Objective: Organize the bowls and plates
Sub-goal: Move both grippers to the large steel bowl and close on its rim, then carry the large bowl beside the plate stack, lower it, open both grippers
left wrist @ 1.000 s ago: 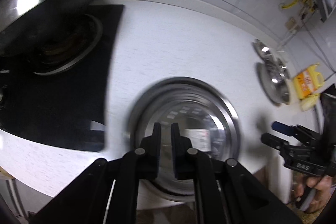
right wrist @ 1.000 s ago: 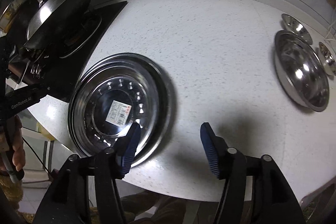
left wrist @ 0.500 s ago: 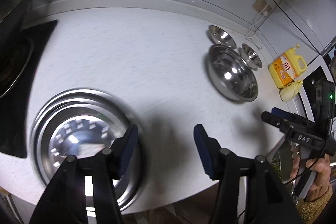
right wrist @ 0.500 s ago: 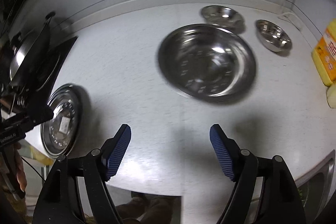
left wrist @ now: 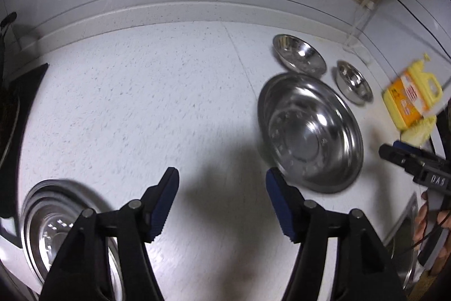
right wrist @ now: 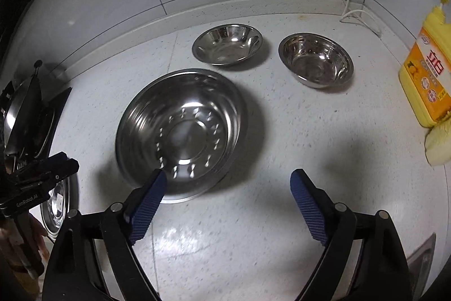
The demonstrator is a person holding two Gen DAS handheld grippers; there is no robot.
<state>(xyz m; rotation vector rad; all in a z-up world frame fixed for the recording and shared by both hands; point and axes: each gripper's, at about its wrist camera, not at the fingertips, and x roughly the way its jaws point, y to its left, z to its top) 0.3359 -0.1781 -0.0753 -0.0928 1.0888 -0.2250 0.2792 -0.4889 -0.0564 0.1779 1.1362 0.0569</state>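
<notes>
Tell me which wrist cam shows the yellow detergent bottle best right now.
Right wrist: the yellow detergent bottle is sharp at the right edge, with its orange label readable as a label. In the left wrist view the bottle is smaller, motion-blurred, and near the frame edge.

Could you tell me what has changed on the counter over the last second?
The left tool let go of the stacked plates and swung right toward the large steel plate; its jaws are opening, nothing between them. The right tool moved the same way, jaws also opening, empty. The large plate and both small bowls stayed put.
</notes>
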